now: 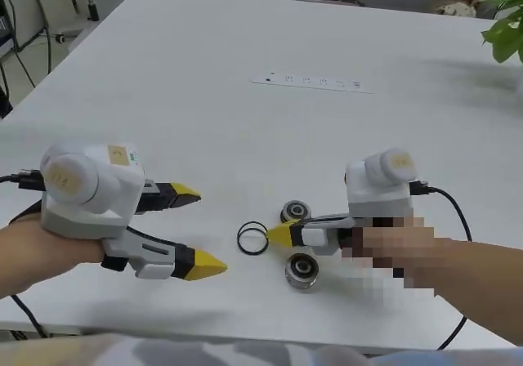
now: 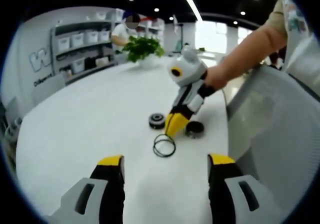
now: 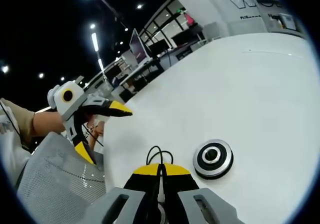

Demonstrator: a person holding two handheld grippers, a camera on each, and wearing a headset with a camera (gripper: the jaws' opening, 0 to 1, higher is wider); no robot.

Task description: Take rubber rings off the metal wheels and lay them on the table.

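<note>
Rubber rings [image 1: 252, 238], thin black loops, lie flat against the pinched-together tips of my right gripper [image 1: 276, 235]; round metal wheels [image 1: 295, 212] sit at their two and four o'clock; my left gripper [image 1: 203, 228] gapes.

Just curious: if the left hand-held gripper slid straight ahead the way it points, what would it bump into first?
Probably the black rubber rings, lying in line between the open jaws of the left hand-held gripper; the shut tip of the right hand-held gripper sits just behind them, though depth is unclear.
</note>
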